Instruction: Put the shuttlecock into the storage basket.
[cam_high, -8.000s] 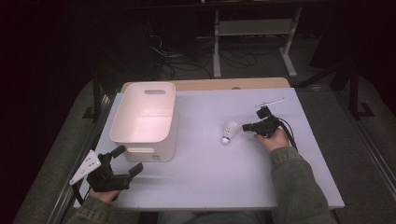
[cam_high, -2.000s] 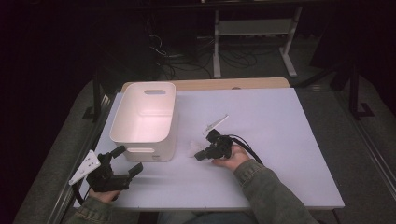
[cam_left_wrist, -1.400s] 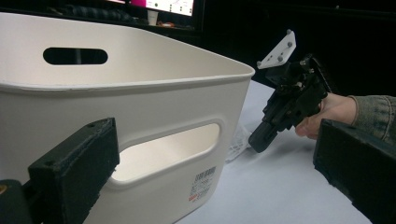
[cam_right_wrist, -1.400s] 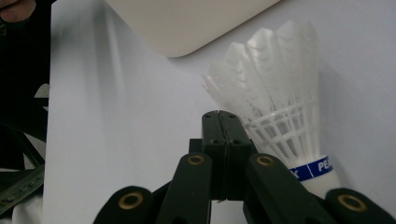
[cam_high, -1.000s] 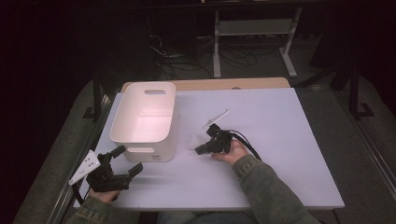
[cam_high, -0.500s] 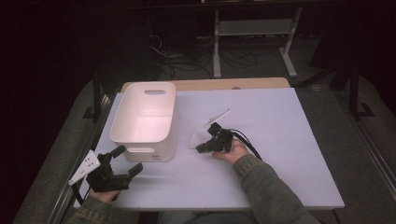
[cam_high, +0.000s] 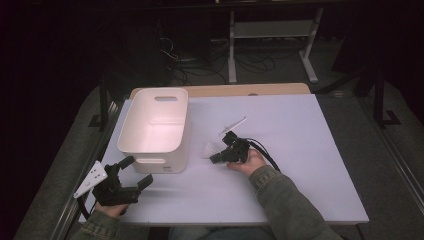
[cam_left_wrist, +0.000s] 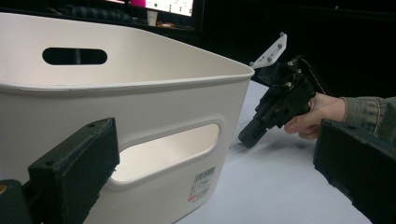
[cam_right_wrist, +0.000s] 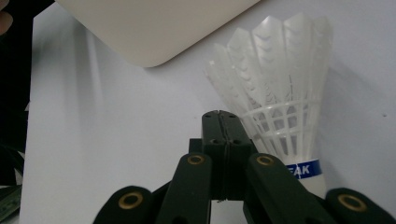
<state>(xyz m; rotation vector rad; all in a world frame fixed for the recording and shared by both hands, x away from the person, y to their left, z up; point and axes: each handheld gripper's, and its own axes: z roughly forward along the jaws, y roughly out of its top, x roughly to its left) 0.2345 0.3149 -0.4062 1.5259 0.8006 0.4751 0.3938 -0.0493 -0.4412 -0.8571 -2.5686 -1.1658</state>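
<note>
Closed jaws of right gripper just beside shuttlecock.

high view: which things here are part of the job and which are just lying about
In the job:
- white plastic shuttlecock with a blue band, beside the shut right gripper, apparently not clamped
- white plastic bin with handle slots, just past the shuttlecock
- left gripper, open, facing the bin

Lying about:
- white table
- metal stand and cables beyond it
</note>
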